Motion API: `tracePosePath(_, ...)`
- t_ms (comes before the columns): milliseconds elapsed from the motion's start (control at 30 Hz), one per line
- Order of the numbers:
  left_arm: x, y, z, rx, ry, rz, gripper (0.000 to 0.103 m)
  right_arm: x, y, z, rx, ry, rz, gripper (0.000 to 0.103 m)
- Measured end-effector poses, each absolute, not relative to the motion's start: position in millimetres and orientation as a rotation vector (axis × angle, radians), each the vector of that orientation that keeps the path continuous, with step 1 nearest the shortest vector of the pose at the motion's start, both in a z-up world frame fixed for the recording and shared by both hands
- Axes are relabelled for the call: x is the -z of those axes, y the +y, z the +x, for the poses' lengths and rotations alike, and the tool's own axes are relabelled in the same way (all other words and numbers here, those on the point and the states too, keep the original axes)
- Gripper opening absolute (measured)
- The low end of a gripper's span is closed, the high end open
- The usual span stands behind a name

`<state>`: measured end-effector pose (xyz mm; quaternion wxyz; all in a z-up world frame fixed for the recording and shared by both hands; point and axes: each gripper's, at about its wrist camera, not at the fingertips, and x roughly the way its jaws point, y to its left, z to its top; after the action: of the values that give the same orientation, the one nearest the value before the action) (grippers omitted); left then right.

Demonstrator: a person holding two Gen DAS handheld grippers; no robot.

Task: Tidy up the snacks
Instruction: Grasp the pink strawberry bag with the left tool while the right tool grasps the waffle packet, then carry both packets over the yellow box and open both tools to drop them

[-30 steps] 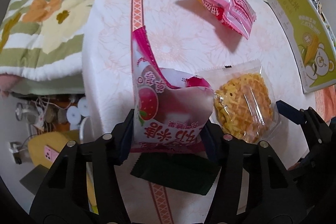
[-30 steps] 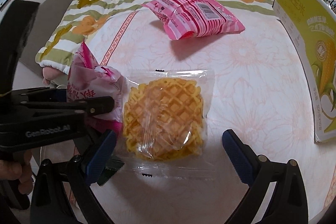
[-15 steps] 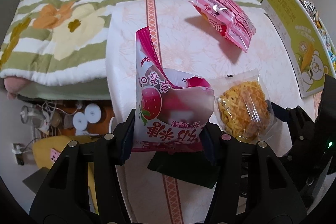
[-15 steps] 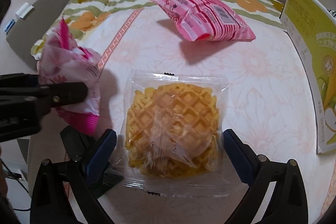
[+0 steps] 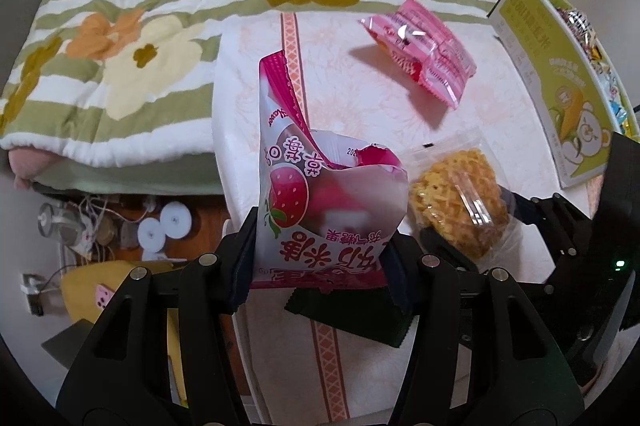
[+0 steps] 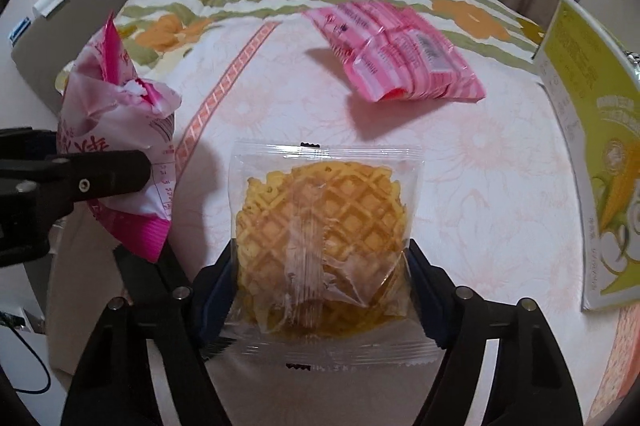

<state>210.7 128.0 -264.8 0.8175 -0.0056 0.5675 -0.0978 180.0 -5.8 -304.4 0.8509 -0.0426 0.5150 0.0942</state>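
My left gripper [image 5: 320, 258] is shut on a pink and white strawberry snack bag [image 5: 316, 194] and holds it above the table's left edge; the bag also shows in the right wrist view [image 6: 120, 146]. My right gripper [image 6: 320, 278] is shut on a clear-wrapped waffle pack [image 6: 324, 226] and holds it off the table; the pack also shows in the left wrist view [image 5: 460, 202]. A pink striped snack pack [image 6: 396, 54] lies at the far side of the table, also seen in the left wrist view [image 5: 424, 54].
A yellow-green corn snack box [image 6: 600, 154] stands at the table's right edge, with wrapped sweets inside [image 5: 592, 42]. A dark green packet [image 5: 348, 314] lies under my left gripper. A flowered blanket [image 5: 160, 26] lies behind the floral tablecloth [image 6: 480, 166]. Floor clutter [image 5: 120, 226] lies left.
My right gripper has closed on the waffle pack and lifted it. My left gripper has risen a little higher with the strawberry bag.
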Motion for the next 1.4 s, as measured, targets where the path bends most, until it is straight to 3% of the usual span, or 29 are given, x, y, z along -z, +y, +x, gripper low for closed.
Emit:
tracePosePath(300, 198.7, 104.9, 207.3, 0.272, 1.121, -0.013, 0.051, 212.6, -58.9, 159.4, -0.152, 0.964, -0.010, 0.073)
tracePosePath(600, 134.9, 9.6, 212.6, 0.387, 1.015, 0.001, 0.051, 133.3, -175.9, 140.7, -0.049, 0.839, 0.083, 0.073)
tracePosePath(867, 115.2, -105.0, 225.2, 0.466, 0.983, -0.041, 0.051, 115.3, -280.0, 140.0, -0.012, 0.814, 0.092, 0.073)
tracePosePath(1233, 134.5, -238.2, 258.5, 0.477, 1.057, -0.020, 0.051, 126.7, -375.0, 157.7, -0.027, 0.868, 0.123, 0.073)
tracePosePath(1333, 140.9, -258.5, 262.6, 0.475, 1.075, 0.016, 0.057, 132.5, -390.7, 159.8, -0.026, 0.882, 0.154, 0.073)
tracePosePath(1400, 143.1, -268.7, 264.0, 0.469, 1.076, 0.053, 0.081, 134.6, -396.2, 159.1, -0.024, 0.885, 0.166, 0.073)
